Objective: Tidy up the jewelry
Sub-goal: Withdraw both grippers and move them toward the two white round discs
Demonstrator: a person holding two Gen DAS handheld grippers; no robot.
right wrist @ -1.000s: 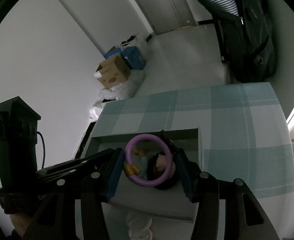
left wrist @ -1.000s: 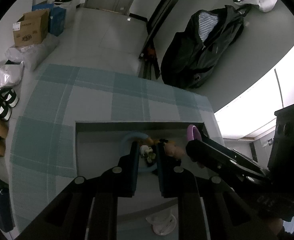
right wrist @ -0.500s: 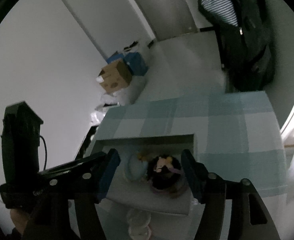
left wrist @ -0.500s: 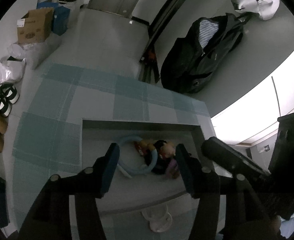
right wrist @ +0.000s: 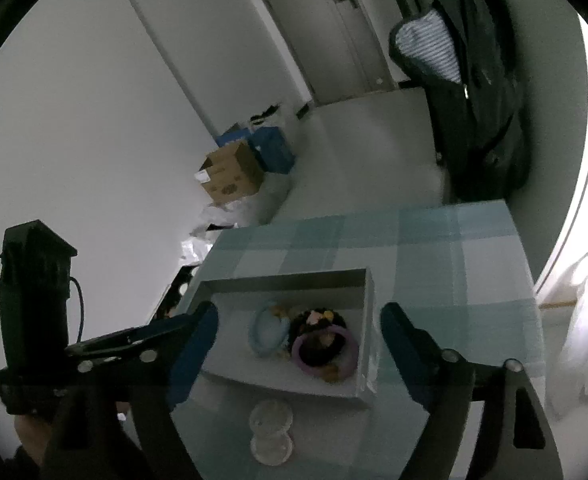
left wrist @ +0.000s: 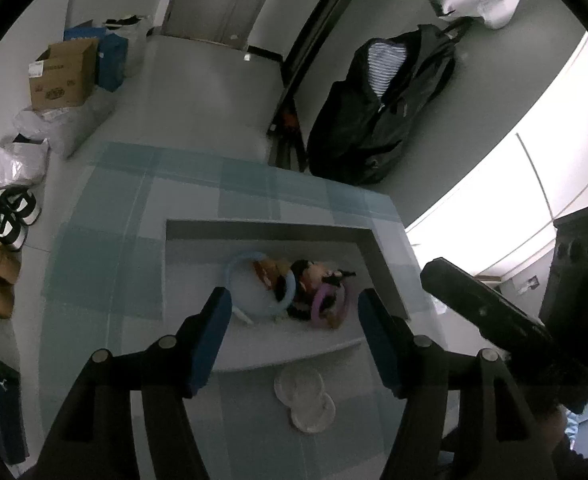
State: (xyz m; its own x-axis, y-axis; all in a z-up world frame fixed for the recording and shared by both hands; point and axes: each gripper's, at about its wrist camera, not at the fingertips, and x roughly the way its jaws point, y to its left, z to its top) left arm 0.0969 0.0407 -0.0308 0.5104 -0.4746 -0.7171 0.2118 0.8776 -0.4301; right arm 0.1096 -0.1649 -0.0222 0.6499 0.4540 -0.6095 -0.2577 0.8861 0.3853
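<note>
A shallow grey tray (left wrist: 270,226) (right wrist: 286,280) sits on the blue-checked tablecloth. In it lie a light blue bracelet (left wrist: 290,290) (right wrist: 260,334), a purple bracelet (left wrist: 317,306) (right wrist: 299,356) and a dark clump of charms (left wrist: 303,274) (right wrist: 319,320) between them. My left gripper (left wrist: 294,322) hovers above the tray's near side, jaws opening, with nothing gripped. My right gripper (right wrist: 299,334) hangs over the same pile, jaws also opening and holding nothing. Each gripper shows at the edge of the other's view.
A small clear round container (left wrist: 305,400) (right wrist: 270,420) lies on the cloth in front of the tray. Cardboard boxes (left wrist: 64,74), bags and shoes (left wrist: 6,216) are on the floor at left. A black coat (left wrist: 377,112) hangs beyond the table.
The left gripper was shut at the blue bracelet and has opened and backed off. The right gripper has let the purple bracelet drop into the tray and has drawn back, opening wider.
</note>
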